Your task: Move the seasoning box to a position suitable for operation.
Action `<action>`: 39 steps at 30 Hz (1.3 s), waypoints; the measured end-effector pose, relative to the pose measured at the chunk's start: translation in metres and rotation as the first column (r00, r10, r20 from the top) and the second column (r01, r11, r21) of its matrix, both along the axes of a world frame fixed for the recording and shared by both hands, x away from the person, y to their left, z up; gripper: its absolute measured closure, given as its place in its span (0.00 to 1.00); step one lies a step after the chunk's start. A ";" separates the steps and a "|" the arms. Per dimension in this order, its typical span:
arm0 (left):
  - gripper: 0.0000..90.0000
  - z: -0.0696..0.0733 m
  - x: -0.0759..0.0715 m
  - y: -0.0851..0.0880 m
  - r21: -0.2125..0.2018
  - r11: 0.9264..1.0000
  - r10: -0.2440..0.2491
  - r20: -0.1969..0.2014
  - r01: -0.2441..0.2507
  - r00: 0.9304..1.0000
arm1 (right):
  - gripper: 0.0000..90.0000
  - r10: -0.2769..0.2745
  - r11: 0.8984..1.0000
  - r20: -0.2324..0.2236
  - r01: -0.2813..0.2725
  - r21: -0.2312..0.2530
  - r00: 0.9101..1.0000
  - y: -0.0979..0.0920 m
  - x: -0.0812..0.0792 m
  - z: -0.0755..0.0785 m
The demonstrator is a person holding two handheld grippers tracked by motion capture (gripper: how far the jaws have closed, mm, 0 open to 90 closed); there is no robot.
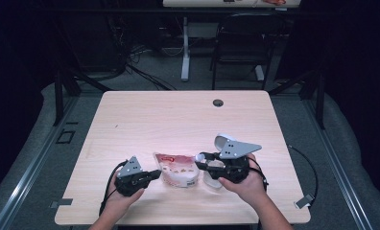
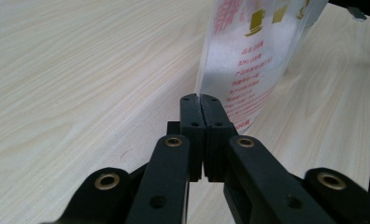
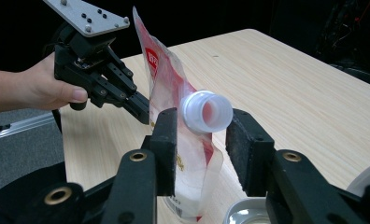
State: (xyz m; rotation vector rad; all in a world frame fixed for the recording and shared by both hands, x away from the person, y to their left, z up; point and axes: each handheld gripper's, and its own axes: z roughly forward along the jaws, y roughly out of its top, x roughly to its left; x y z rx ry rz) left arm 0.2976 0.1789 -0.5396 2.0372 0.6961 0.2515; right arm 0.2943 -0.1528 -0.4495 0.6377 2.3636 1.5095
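1. Left gripper [image 1: 155, 174]: jaws pressed together on the edge seam of the spouted refill pouch [image 1: 178, 168], as the left gripper view shows plainly. It holds the pouch upright near the table's [image 1: 145, 120] front edge.

2. Pouch: clear plastic with red print, white granules settled in its lower part. It stands between the two grippers. The white screw cap [image 3: 206, 111] is on its spout.

3. Right gripper [image 1: 198, 159]: jaws spread to either side of the cap. In the right gripper view its pads [image 3: 167, 140] stand just clear of the cap; no contact is seen, so it holds nothing.

4. Open jar [image 1: 212, 178]: sits on the table below the right gripper, with its lid [image 1: 222, 141] lying just beyond.

5. Assessment: pouch secured and presented; the receiving jar appears ready. Cap not yet gripped or unscrewed. Outstanding, in my judgement: close on the cap, twist it off, then pour.
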 end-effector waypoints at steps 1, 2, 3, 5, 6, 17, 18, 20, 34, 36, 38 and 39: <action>0.97 0.000 0.000 0.000 0.000 1.000 -0.001 -0.002 0.001 1.000 | 0.70 0.001 1.000 0.003 -0.001 -0.002 1.000 0.000 0.000 0.001; 0.96 0.000 0.000 -0.001 -0.001 1.000 -0.001 -0.002 0.001 1.000 | 0.70 0.005 1.000 0.006 -0.005 -0.009 1.000 0.000 0.000 0.002; 0.95 0.000 -0.001 -0.001 0.003 1.000 -0.002 -0.002 0.002 1.000 | 0.70 0.006 1.000 0.006 -0.006 -0.010 1.000 0.000 0.000 0.004; 0.93 0.000 -0.001 -0.001 0.001 1.000 -0.006 0.005 0.006 1.000 | 0.70 0.011 1.000 0.007 -0.011 -0.019 1.000 0.000 0.001 0.007; 0.92 0.000 -0.001 -0.001 0.000 1.000 -0.006 0.006 0.006 1.000 | 0.70 0.013 1.000 0.008 -0.013 -0.020 1.000 0.000 0.001 0.009; 0.80 0.000 -0.003 0.006 0.009 1.000 0.010 0.015 -0.010 1.000 | 0.73 0.054 0.993 0.036 -0.049 -0.110 0.998 0.008 0.005 0.035; 0.79 -0.001 -0.003 0.007 0.009 1.000 0.021 0.015 -0.021 1.000 | 0.74 0.058 0.991 0.039 -0.052 -0.124 0.998 0.010 0.006 0.037; 0.78 -0.001 -0.003 0.008 0.015 1.000 0.026 0.018 -0.026 0.999 | 0.74 0.069 0.985 0.038 -0.062 -0.159 0.997 0.014 0.008 0.040; 0.77 -0.004 -0.004 0.006 0.024 0.999 0.028 0.016 -0.028 0.999 | 0.74 0.148 0.956 0.054 -0.129 -0.265 0.987 0.054 0.012 0.051; 0.77 -0.004 -0.004 0.006 0.023 0.999 0.024 0.015 -0.025 1.000 | 0.75 0.153 0.951 0.045 -0.135 -0.277 0.987 0.059 0.014 0.051; 0.77 -0.004 -0.004 0.006 0.027 0.999 0.021 0.015 -0.022 1.000 | 0.75 0.158 0.945 0.040 -0.140 -0.296 0.987 0.065 0.016 0.050; 0.77 -0.004 -0.004 0.006 0.027 0.999 0.021 0.014 -0.021 1.000 | 0.75 0.163 0.941 0.038 -0.144 -0.305 0.986 0.068 0.017 0.050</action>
